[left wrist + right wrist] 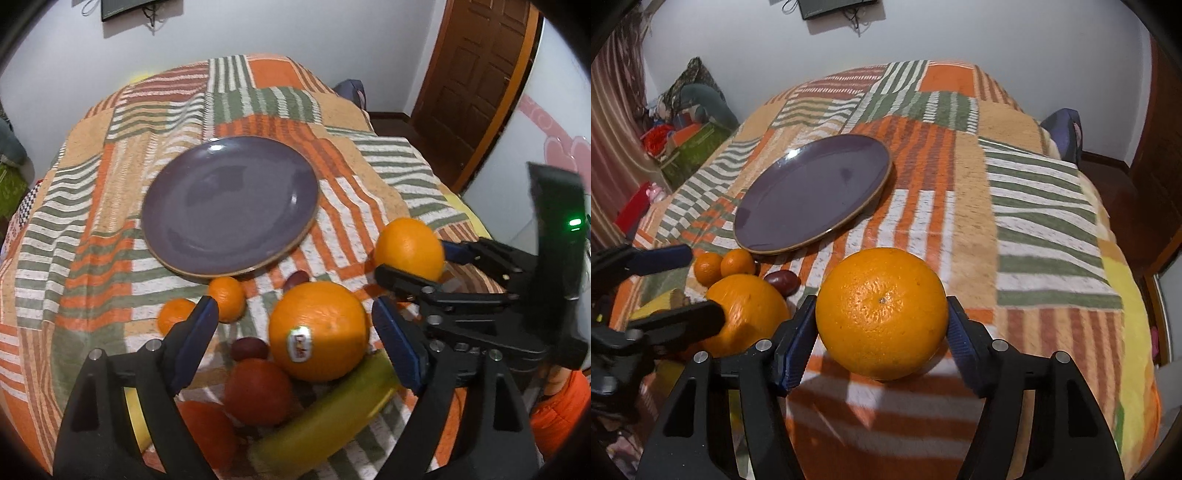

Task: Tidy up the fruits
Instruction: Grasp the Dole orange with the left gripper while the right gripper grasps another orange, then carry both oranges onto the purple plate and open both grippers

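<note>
A purple plate (pixel 229 206) lies bare on the striped blanket; it also shows in the right wrist view (pixel 812 192). My left gripper (pixel 295 332) is open, its jaws on either side of a large stickered orange (pixel 317 330), apart from it. Around it lie two small mandarins (pixel 227 297), two red tomatoes (pixel 256 391), a dark plum (pixel 249 349) and a banana (pixel 332 410). My right gripper (pixel 881 332) is shut on a second large orange (pixel 882 314), which also shows in the left wrist view (pixel 410 247).
The fruit pile sits near the front edge of the bed. A striped orange, green and white blanket (pixel 1015 206) covers the bed. A wooden door (pixel 476 74) stands at the right. Clutter and boxes (pixel 683 140) lie on the floor at the left.
</note>
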`<state>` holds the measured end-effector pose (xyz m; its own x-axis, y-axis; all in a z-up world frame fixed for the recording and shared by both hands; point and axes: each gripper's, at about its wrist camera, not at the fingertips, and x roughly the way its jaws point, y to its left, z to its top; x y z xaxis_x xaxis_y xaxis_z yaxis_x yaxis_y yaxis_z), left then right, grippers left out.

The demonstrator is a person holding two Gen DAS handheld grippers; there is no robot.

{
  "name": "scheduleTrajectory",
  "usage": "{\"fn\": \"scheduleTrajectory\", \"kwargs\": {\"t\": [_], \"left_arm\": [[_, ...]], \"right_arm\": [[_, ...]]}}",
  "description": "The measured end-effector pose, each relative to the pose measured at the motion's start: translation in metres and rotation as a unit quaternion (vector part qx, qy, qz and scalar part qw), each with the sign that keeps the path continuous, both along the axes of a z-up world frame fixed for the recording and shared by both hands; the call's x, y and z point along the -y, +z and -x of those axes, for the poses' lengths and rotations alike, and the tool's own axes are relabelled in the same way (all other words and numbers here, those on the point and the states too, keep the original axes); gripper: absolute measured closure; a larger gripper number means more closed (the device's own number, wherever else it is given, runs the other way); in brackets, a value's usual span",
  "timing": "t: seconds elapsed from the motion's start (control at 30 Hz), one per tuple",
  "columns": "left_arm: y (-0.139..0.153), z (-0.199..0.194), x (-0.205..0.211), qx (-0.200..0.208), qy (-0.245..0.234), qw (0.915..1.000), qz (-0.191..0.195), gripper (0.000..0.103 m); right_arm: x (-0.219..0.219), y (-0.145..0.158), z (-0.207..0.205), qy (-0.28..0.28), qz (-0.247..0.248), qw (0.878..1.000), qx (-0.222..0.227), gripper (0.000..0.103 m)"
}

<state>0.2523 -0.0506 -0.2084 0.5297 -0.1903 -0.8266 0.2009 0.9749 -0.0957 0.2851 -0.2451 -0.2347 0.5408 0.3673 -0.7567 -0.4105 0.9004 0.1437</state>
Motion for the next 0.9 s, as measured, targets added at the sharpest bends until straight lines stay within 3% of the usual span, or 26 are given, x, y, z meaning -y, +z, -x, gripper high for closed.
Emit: {"fn": "scheduleTrajectory", "kwargs": {"t": [0.37,0.47,0.57,0.9], "left_arm": [[-0.027,-0.007,0.018,-0.034,-0.002,0.9994,-0.007,0.018],[-0.034,-0.01,0.017,-0.047,-0.004,0.9989,0.003,0.027],[-0.035,-0.009,0.016,-0.044,-0.008,0.999,0.0,0.033],[-0.027,-0.006,0.01,-0.046,-0.005,0.9987,0.021,0.034]], "right_arm": [[0.025,0.022,0.015,-0.022,-0.014,0.999,0.024,0.04],[0.024,0.023,0.017,-0.022,-0.018,0.999,0.028,0.04],[0.022,0.022,0.017,-0.02,-0.022,0.999,0.027,0.04],[0.021,0.028,0.018,-0.025,-0.024,0.999,0.033,0.04]]}}
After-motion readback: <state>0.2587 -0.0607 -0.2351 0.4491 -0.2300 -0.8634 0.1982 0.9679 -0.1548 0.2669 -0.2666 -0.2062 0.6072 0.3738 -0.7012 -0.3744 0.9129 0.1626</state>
